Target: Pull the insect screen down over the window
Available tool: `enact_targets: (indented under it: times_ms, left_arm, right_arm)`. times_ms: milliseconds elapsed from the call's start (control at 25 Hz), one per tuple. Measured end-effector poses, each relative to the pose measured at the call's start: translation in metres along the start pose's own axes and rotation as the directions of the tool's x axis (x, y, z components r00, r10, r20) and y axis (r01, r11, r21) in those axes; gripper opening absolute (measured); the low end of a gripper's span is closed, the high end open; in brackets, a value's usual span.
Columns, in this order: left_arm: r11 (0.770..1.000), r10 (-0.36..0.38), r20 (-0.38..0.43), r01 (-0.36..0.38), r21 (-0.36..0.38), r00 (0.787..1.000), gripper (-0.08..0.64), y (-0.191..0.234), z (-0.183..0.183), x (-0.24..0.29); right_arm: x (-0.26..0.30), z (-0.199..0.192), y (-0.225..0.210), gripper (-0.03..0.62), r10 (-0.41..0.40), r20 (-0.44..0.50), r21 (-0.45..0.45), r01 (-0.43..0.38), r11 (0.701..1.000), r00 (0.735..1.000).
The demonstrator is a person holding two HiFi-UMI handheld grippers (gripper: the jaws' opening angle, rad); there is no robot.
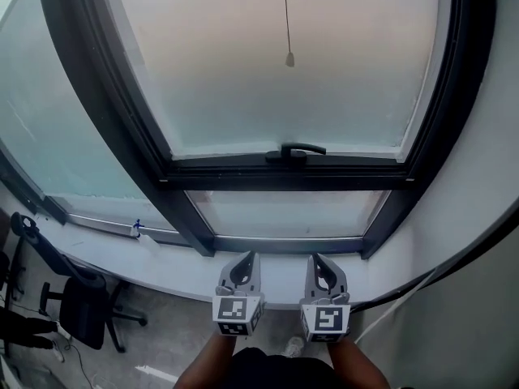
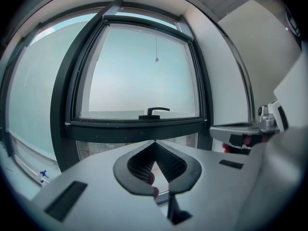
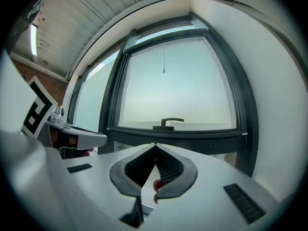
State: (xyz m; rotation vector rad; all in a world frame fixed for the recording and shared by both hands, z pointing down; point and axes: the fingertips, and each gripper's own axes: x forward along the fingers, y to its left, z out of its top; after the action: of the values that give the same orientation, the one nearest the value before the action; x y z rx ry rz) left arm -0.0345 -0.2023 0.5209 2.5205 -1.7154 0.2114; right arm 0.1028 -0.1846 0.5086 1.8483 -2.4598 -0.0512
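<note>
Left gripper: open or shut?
Shut: the left gripper has its jaws meeting at the tips, with nothing between them.

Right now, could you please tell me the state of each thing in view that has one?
Left gripper, shut, empty.
Right gripper, shut, empty.
Window, closed, handle lying flat.
Pull cord, hanging free, untouched.
Insect screen, not down over the window.

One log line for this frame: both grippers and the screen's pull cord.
left gripper: shut, empty | right gripper: shut, empty | pull cord: hangs free, untouched | stage: screen pull not yet begun
</note>
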Motion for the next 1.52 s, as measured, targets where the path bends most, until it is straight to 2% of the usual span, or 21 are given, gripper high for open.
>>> enact_targets:
  times_ms: [280,440,720,840,1040,1240,1520]
  left_arm:
    - [1.0,-0.029,0.028,0.029,-0.007,0.999,0.003,0.005,0.01,0.028]
    - [0.999,-0.043,0.036,0.043,0.0,0.998,0.003,0.021,0.014,0.044]
    - [0.998,-0.058,0.072,0.059,-0.01,0.996,0.003,0.059,0.028,0.068]
    - [0.995,-0.093,0.082,0.096,-0.041,0.992,0.003,0.068,0.04,0.079]
    - [0.989,-0.136,0.096,0.141,-0.042,0.986,0.003,0.079,0.047,0.095]
    - [0.992,-0.125,0.095,0.126,-0.006,0.988,0.003,0.084,0.055,0.107]
    - [0.996,-0.089,0.164,0.091,-0.003,0.982,0.003,0.082,0.086,0.127]
  right_arm:
    - [0.034,0.011,0.015,0.003,0.031,0.022,-0.003,-0.031,1.0,0.999]
    - [0.055,0.019,0.018,0.003,0.023,0.044,-0.002,-0.023,1.0,0.999]
    - [0.093,0.032,0.015,0.003,-0.048,0.062,-0.042,0.05,0.998,0.997]
    - [0.107,0.036,0.009,0.003,-0.084,0.063,-0.031,0.086,0.996,0.994]
    - [0.124,0.038,-0.002,0.003,-0.144,0.054,-0.053,0.146,0.988,0.988]
    - [0.132,0.048,-0.011,0.003,-0.129,0.053,-0.068,0.133,0.989,0.99]
    - [0.142,0.053,-0.032,0.003,-0.143,0.04,-0.05,0.145,0.988,0.989]
